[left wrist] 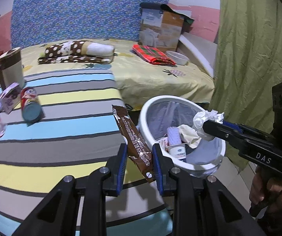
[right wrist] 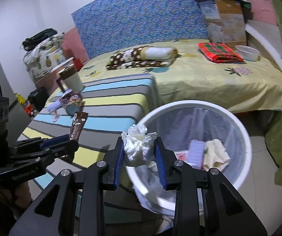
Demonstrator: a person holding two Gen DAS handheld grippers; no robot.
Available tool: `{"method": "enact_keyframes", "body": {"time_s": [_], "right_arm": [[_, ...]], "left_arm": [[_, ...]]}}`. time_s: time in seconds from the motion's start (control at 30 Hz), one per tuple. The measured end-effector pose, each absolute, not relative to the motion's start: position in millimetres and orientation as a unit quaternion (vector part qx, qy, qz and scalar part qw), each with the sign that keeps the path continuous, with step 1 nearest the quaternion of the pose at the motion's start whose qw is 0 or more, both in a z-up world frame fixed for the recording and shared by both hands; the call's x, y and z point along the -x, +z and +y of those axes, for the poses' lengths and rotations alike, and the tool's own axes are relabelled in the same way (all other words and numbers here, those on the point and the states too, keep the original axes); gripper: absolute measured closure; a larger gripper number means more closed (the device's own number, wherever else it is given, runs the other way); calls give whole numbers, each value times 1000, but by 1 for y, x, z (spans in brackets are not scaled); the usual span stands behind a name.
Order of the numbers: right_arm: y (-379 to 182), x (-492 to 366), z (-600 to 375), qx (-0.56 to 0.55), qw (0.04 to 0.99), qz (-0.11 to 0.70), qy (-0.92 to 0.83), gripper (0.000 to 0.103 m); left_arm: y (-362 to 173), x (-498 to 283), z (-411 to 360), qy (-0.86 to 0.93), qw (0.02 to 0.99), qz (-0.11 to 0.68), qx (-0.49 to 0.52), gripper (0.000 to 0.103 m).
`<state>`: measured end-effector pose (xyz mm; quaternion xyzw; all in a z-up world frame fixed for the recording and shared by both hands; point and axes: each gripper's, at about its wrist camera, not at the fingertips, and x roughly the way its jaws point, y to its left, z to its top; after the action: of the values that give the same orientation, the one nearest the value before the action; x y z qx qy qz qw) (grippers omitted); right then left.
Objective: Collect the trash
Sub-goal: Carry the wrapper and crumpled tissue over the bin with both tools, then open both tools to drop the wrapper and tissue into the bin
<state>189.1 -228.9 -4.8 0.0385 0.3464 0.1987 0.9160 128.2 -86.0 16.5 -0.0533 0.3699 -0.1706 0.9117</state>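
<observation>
Left wrist view first: we take the white trash bin as our landmark. Behind it lies the bed in its yellow sheet, and to the bin's left stands the worktop under a striped cloth, its edge just beside the rim. Inside the bin we see a lilac packet, a cream wrapper and a small white carton.

Our left claw hangs at the bin's left rim, over the worktop's edge, clenched on a brown coffee sachet; the sachet stands up between the blue pads and leans away from the bin. Farther left of the bin, on the cloth, lie a tipped can and a small purple carton, well apart from either claw.

From the right wrist view, our right claw sits over the bin's near rim, gripping a crumpled white tissue that bulges above the pads.
</observation>
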Motion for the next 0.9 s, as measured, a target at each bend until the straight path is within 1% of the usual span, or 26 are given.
{"method": "enact_keyframes", "body": {"time_s": [0.5,0.9], "right_arm": [[-17,-193,-264,-62,917,361,156,70],[-28,-200,-283,-68,915,376,132,68]], "left_arm": [[15,-144,-126,-217,901,375,31,76],[3,-161,-151,-241,887,393,17,75]]}}
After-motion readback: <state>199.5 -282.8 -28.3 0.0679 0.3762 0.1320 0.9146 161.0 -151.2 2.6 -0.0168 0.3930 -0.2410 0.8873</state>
